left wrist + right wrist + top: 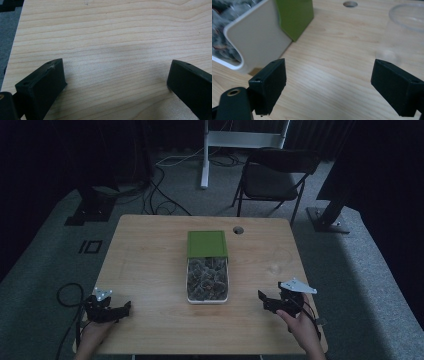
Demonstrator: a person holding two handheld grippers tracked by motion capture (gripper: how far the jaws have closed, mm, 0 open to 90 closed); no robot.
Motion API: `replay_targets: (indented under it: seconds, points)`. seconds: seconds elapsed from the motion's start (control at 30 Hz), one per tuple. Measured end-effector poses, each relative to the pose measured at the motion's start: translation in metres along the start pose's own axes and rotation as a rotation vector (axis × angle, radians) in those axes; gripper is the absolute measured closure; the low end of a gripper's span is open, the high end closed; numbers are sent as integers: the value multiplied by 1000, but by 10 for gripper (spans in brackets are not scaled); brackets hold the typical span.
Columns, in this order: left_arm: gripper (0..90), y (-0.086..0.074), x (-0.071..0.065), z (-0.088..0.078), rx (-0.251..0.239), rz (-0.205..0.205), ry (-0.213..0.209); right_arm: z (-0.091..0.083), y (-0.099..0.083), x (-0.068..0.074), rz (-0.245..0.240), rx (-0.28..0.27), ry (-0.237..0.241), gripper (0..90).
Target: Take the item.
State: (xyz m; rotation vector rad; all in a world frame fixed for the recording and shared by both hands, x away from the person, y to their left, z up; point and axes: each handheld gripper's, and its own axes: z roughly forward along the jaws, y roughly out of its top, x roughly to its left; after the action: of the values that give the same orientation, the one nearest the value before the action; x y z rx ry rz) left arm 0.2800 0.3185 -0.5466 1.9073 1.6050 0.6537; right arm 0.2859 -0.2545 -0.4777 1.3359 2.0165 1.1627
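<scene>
Tray (207, 298), white, packed with small wrapped pieces and half under a green lid (207, 243), sat mid-table; left gripper (116, 77) and right gripper (329, 75) flanked it, jaws wide and empty (clear cup (405, 30) beside the right one risked toppling).

High view looks down; gripper views skim the shared table (150, 265) closely.
</scene>
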Motion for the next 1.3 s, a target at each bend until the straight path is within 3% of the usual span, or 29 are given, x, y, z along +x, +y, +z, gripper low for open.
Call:
replay_targets:
  seconds: [0.4,0.8,1.3]
  points:
    - [22,0,0,0,-2,-2,0,-5,23,15,-31,-54,35,132]
    - [22,0,0,0,0,0,0,-3,36,26,-70,-70,63,137]
    - [22,0,0,0,0,0,0,7,48,51,-107,-76,137,152]
